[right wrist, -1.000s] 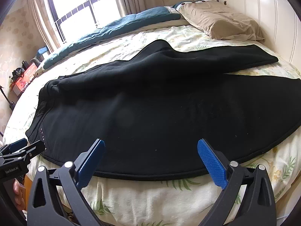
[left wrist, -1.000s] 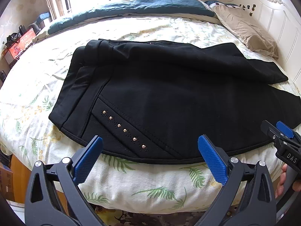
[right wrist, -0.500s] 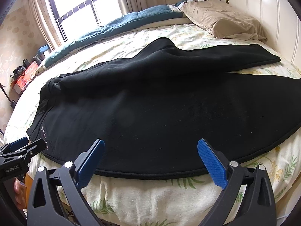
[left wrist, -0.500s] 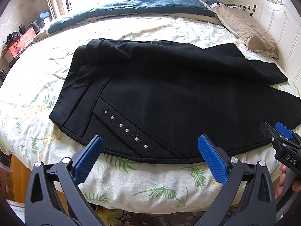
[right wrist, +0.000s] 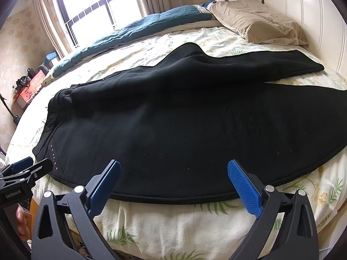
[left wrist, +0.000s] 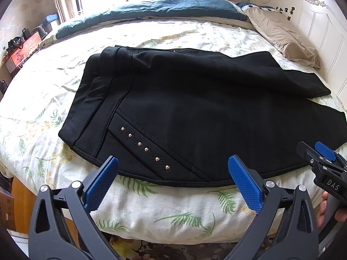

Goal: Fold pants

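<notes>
Item: black pants (left wrist: 195, 112), one pair, laid across the floral bedsheet (left wrist: 162, 205) with the waistband toward the window side and the two legs running toward the tan pillow (left wrist: 286, 36); the farther leg lies partly over the nearer one.

Handling, judged: thick knit or fleece-backed cloth, soft and limp, moderately heavy for a garment, not slippery, not fragile. It will drape and sag between two holds. The bound edge nearest the bed's front makes the firmest purchase: one hold by the studded pocket trim (left wrist: 144, 149), another farther along the same edge toward the pillow.

Left gripper (left wrist: 173, 179): jaws spread wide, grasping nothing, poised just short of that edge near the studs. Right gripper (right wrist: 173, 182): likewise spread and unloaded, at the mid-leg edge.

Lettering: "DAS" on the right gripper's body; "GenRobot.AI" on the left gripper's body. Red box (left wrist: 23, 49) beyond the waistband: print illegible.
</notes>
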A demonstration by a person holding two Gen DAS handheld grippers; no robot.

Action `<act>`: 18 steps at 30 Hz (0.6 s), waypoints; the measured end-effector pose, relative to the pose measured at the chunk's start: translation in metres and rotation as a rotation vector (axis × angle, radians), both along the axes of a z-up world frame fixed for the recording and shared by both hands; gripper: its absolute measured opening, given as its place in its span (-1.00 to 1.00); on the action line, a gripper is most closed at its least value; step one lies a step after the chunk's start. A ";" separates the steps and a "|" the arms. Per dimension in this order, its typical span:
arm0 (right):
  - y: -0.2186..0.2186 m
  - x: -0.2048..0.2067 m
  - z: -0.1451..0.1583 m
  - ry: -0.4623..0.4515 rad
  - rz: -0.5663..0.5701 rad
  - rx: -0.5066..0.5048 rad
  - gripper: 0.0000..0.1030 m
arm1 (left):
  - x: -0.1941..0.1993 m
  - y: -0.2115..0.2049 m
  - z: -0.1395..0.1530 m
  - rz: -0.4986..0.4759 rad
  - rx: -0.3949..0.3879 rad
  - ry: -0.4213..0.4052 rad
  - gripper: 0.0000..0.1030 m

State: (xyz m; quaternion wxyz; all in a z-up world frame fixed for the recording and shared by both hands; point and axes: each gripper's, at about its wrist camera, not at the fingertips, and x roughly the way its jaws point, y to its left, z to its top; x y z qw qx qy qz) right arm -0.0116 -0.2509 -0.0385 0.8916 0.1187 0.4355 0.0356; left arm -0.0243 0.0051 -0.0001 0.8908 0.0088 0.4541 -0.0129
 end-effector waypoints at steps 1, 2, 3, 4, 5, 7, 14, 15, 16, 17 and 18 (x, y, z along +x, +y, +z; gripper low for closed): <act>0.000 0.000 0.000 0.000 0.000 0.000 0.91 | -0.001 0.000 0.000 0.000 0.001 0.000 0.96; 0.001 0.000 0.000 -0.001 -0.001 0.000 0.91 | -0.001 0.000 0.000 0.000 0.001 -0.001 0.96; 0.000 0.000 0.000 0.000 0.000 0.000 0.91 | -0.001 0.000 0.001 -0.001 0.000 -0.002 0.96; 0.000 0.000 0.000 0.000 0.001 0.000 0.91 | -0.002 0.000 0.001 -0.001 -0.001 -0.002 0.96; 0.000 0.000 0.000 0.001 0.001 0.000 0.91 | -0.002 0.000 0.002 -0.001 -0.002 -0.002 0.96; 0.002 -0.001 -0.001 0.001 0.003 0.002 0.91 | -0.002 0.000 0.002 -0.001 -0.001 -0.003 0.96; 0.005 -0.001 -0.003 0.009 0.010 0.008 0.91 | -0.002 0.000 0.002 0.000 0.001 -0.001 0.96; 0.003 0.000 -0.003 0.011 0.011 0.010 0.91 | -0.002 0.000 0.002 -0.001 0.000 0.000 0.96; 0.003 0.001 -0.003 0.012 0.012 0.011 0.91 | -0.002 0.001 0.002 0.000 -0.002 0.001 0.96; 0.003 0.001 -0.004 0.015 0.013 0.013 0.91 | -0.002 0.001 0.002 0.000 -0.001 0.002 0.96; 0.003 0.001 -0.004 0.017 0.014 0.015 0.91 | -0.002 0.001 0.002 0.000 -0.001 0.001 0.96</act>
